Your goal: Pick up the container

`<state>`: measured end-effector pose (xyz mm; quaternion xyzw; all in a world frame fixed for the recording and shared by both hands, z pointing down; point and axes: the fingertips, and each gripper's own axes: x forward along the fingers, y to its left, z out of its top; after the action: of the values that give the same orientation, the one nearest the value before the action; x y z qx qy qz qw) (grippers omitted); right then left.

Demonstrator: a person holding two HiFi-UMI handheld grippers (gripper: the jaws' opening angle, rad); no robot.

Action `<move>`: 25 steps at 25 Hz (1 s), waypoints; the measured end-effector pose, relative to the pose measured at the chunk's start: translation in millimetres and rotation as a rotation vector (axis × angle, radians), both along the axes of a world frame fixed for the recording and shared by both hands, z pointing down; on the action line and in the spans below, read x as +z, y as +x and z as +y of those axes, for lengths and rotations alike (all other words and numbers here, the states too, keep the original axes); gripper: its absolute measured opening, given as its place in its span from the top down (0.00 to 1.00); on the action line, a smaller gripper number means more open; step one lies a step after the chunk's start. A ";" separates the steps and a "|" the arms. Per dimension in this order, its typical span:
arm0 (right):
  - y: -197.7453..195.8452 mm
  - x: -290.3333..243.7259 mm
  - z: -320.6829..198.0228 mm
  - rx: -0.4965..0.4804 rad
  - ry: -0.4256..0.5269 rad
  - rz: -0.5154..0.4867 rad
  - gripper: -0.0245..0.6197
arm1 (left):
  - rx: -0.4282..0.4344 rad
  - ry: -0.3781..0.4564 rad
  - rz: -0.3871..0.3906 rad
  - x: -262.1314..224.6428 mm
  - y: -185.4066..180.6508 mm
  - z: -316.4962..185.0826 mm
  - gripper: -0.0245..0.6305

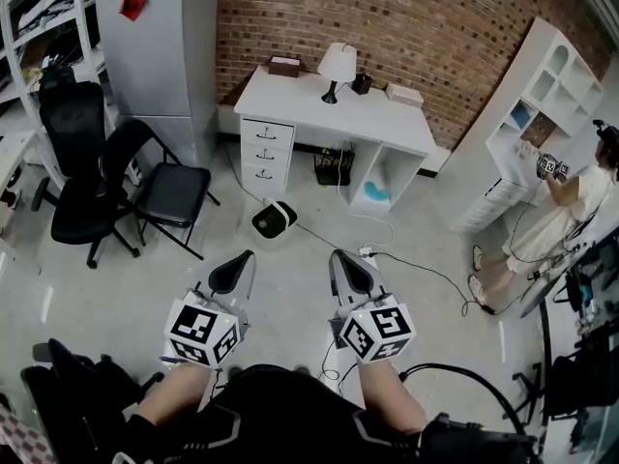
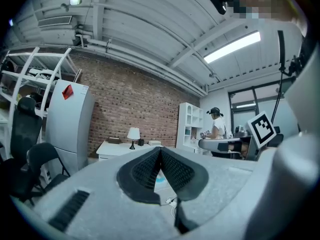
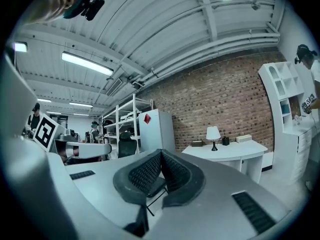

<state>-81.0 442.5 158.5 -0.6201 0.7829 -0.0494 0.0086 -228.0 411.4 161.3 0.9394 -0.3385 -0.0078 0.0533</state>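
Note:
My left gripper (image 1: 232,271) and right gripper (image 1: 353,271) are held side by side at waist height over the floor. Both are shut with nothing between the jaws. In the left gripper view the dark pads (image 2: 160,151) meet at the tip, and the same shows in the right gripper view (image 3: 161,154). Well ahead stands a white desk (image 1: 382,124). On it are a brown box (image 1: 284,66), a white lamp (image 1: 337,66), a small dark cup (image 1: 361,83) and a flat white box (image 1: 403,93). I cannot tell which of these is the container.
A grey fridge (image 1: 160,46) stands at the back left, with an office chair (image 1: 73,162) and a folding chair (image 1: 172,189) in front of it. A small white device (image 1: 274,220) and cables (image 1: 406,264) lie on the floor. At the right, a person (image 1: 566,211) stands by white shelves (image 1: 542,95).

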 end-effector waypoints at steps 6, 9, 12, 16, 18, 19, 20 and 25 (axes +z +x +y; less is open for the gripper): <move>-13.0 3.4 -7.3 0.023 -0.005 0.012 0.95 | 0.017 -0.012 0.006 6.0 -15.2 -9.7 0.95; -26.1 4.3 -10.1 0.030 -0.004 0.015 0.95 | 0.026 -0.019 0.030 7.8 -28.3 -14.9 0.95; -41.9 5.4 -11.3 0.041 -0.006 0.029 0.95 | 0.050 -0.024 0.058 8.8 -43.2 -19.1 0.95; -56.0 9.5 -9.8 0.073 -0.012 0.051 0.95 | 0.095 -0.033 0.050 19.1 -58.6 -23.1 0.95; -57.5 9.4 -11.8 0.093 -0.013 0.052 0.95 | 0.106 -0.046 0.048 25.2 -66.0 -27.9 0.95; -58.2 9.4 -13.4 0.098 -0.016 0.050 0.95 | 0.106 -0.054 0.049 27.9 -69.3 -30.8 0.95; -58.9 9.8 -14.6 0.098 -0.020 0.050 0.95 | 0.104 -0.060 0.049 30.1 -71.6 -33.3 0.95; -53.9 16.1 -30.7 0.069 -0.028 0.050 0.95 | 0.082 -0.063 0.043 33.9 -66.4 -47.7 0.95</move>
<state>-134.8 411.8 174.6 -0.6479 0.7602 -0.0445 -0.0181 -294.4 363.7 195.2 0.9500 -0.2984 -0.0149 0.0903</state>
